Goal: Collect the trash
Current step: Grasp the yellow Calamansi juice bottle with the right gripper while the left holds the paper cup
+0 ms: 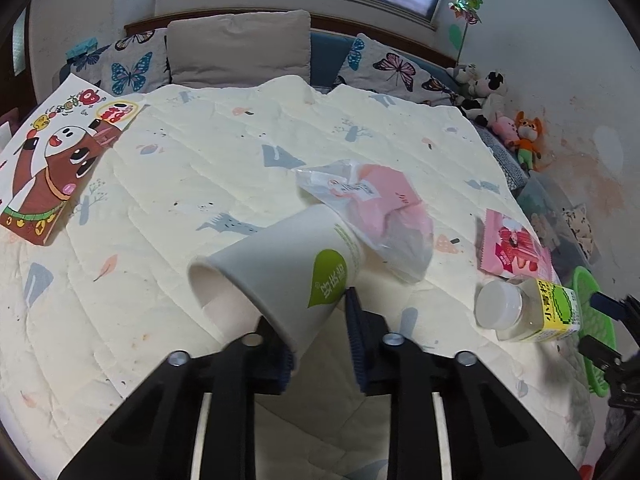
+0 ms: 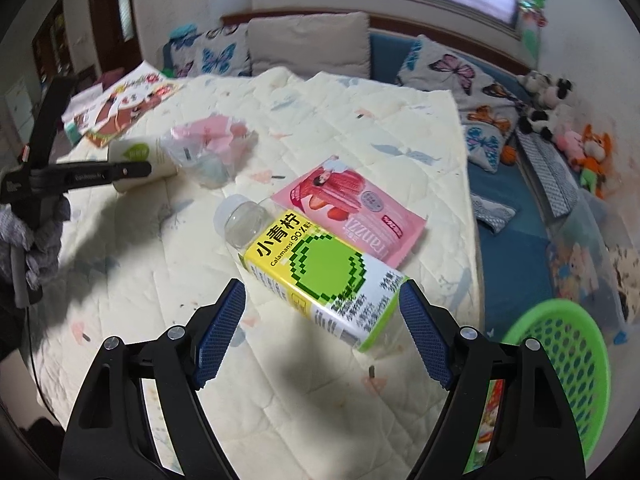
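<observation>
Pinching the paper cup [image 1: 280, 268] at its rim on the bed quilt [image 1: 180, 184], left gripper [image 1: 316, 334] clamped on the thin wall; best squeezed gently, since smooth paper crumples. Beyond the cup, touching it, a crinkly clear-and-pink plastic bag [image 1: 372, 208]. Right of the cup, a square clear bottle [image 2: 316, 276] with glossy label, framed between the spread-apart right gripper [image 2: 322, 334]; glossy pink wrapper [image 2: 352, 216] just past, perforated green basket [image 2: 568, 364] farther right.

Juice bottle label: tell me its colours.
The juice bottle label is yellow and white with a pixelated green fruit and black lettering; clearest in the right wrist view.
</observation>
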### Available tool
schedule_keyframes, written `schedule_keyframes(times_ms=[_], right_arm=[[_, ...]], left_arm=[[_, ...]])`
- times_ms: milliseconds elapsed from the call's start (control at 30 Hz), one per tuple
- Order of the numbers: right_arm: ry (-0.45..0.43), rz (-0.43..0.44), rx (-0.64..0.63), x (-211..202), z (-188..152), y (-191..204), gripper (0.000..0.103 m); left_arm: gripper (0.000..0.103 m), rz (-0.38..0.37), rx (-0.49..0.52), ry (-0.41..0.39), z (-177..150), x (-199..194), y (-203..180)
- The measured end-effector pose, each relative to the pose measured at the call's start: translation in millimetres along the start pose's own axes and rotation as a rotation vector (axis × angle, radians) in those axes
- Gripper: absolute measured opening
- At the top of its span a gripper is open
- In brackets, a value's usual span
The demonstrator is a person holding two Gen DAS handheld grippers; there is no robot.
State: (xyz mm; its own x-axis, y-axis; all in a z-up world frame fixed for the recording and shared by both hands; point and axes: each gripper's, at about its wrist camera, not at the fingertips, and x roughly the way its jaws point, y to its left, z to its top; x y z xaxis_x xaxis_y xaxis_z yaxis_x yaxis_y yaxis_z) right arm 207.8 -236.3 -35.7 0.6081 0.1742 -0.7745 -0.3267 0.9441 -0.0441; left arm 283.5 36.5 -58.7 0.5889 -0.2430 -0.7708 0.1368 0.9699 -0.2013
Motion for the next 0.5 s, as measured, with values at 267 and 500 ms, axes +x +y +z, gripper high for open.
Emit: schedule_keyframes(times_ms=[267,500], right_arm=[[0.097,0.086,-0.135,25,21,3,0.079],[0.181,0.172,-0.256,45,38,10,0.079]], left_arm=[[0.005,-0.018,0.018,0.003,-1,-9,-2],[0.004,-0.02,0.023,0.009,-5,-14,0]])
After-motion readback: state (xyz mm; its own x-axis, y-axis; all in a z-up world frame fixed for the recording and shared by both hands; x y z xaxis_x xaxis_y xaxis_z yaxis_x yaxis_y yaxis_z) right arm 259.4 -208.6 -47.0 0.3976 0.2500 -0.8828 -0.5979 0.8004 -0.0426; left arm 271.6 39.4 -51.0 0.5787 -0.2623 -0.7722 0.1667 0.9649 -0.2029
